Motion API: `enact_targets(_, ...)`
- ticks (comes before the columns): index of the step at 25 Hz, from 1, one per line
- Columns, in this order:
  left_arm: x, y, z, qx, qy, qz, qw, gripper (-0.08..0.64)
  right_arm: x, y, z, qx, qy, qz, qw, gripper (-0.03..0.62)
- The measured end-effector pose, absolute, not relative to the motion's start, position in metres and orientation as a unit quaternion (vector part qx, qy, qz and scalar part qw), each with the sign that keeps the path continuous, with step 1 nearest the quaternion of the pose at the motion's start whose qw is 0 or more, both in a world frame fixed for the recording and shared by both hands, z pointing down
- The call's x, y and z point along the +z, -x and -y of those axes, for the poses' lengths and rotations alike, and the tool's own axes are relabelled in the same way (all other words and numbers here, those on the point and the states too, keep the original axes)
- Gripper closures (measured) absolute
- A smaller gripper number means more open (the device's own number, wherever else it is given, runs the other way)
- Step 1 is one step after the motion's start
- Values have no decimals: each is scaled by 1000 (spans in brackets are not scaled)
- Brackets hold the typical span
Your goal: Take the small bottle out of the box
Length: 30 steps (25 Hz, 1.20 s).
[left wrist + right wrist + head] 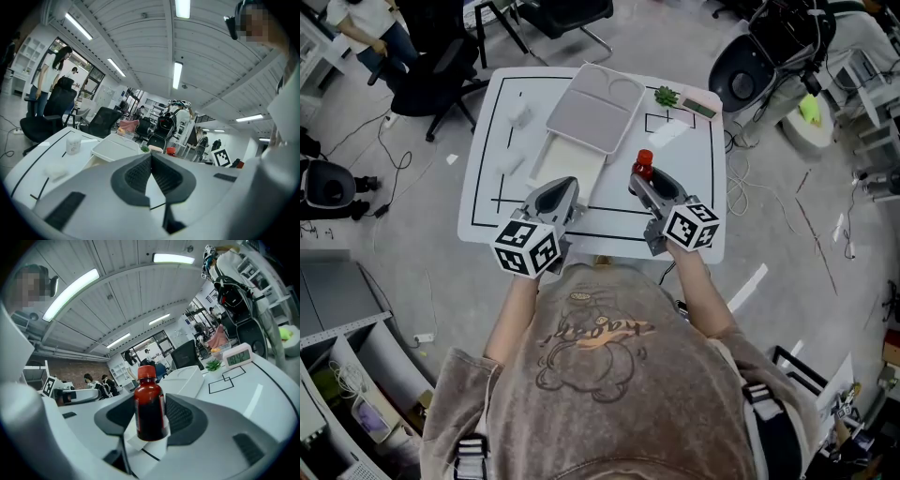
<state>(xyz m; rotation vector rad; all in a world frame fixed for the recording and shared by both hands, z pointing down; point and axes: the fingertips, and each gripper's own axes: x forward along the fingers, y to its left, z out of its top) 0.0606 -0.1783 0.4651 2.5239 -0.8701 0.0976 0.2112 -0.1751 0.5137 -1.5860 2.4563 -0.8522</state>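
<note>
While the small bottle (149, 408) is standing upright, pinched between the 2 jaws of the right gripper (639, 180), it is sitting outside the box (567, 161), just right of the open tray. Whether it is touching the table (487, 155) is not showing. Taking it out is looking done; only setting it down seems to be remaining. The left gripper (151, 161) is hovering near the front edge, jaws pressed together on nothing. Bare tabletop is lying to the bottle's right, with a plant (666, 95) and a clock (698, 107) crowding the far edge.
</note>
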Motion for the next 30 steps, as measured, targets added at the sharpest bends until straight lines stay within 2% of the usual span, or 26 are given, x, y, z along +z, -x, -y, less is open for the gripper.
enact_targets(30,468,-59,180,33,-917,317,241,552,517,-212,176,-281,522,-804,45,385)
